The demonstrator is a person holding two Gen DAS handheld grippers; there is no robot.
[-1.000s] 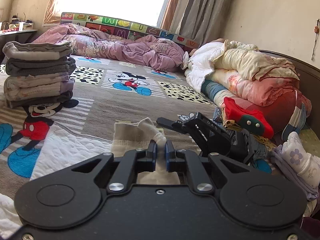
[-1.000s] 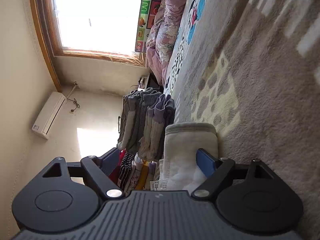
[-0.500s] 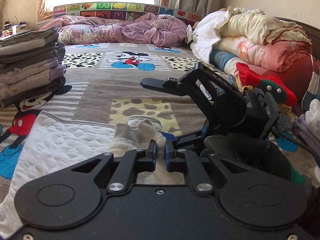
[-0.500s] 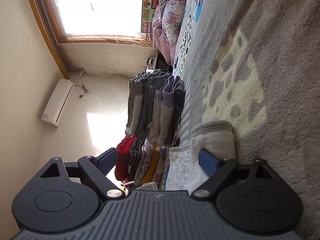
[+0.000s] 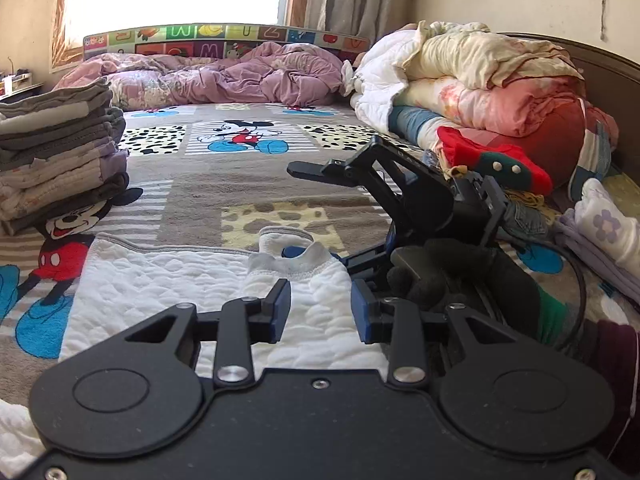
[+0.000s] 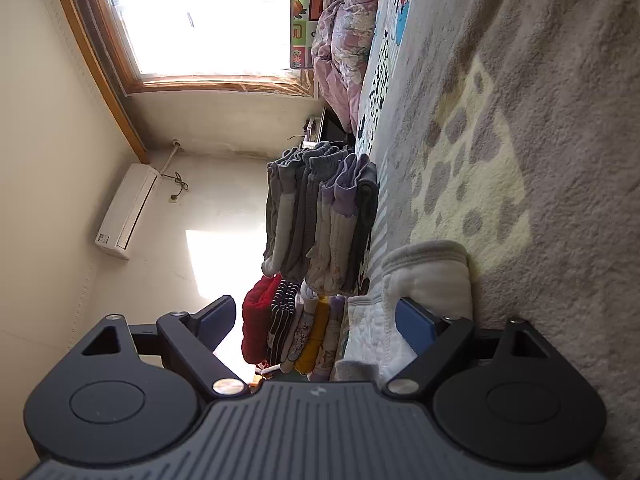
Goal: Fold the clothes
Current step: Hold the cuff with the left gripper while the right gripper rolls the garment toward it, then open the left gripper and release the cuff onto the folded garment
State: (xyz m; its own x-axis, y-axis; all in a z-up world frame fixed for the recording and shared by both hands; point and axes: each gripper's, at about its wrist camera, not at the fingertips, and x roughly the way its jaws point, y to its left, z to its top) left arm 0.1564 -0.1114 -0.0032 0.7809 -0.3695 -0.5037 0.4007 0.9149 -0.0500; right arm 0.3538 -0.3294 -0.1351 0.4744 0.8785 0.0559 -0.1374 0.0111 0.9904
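Note:
A white quilted garment point(image 5: 192, 280) lies flat on the cartoon-print bedspread point(image 5: 240, 184), its ribbed cuff point(image 5: 288, 246) pointing away from me. My left gripper point(image 5: 320, 312) sits low over it. Its jaws are opening, and the cloth shows between the pads without being pressed. My right gripper point(image 5: 300, 212) is rolled on its side just right of the cuff and stands open, one finger up in the air and the other low beside the cuff. In the right wrist view the right gripper point(image 6: 316, 320) is wide apart, its lower pad resting against the cuff point(image 6: 428, 276).
A tall stack of folded clothes point(image 5: 56, 152) stands at the left, with a second, colourful stack point(image 6: 296, 332) behind it. Rolled quilts point(image 5: 480, 92) line the right side and a purple duvet point(image 5: 240, 80) the far end. Pale folded clothes point(image 5: 600, 232) lie at the right.
My left gripper, shut on the garment's cuff before, has opened and let it go; the cuff now lies on the bed. It also sank lower. The right gripper has hardly moved.

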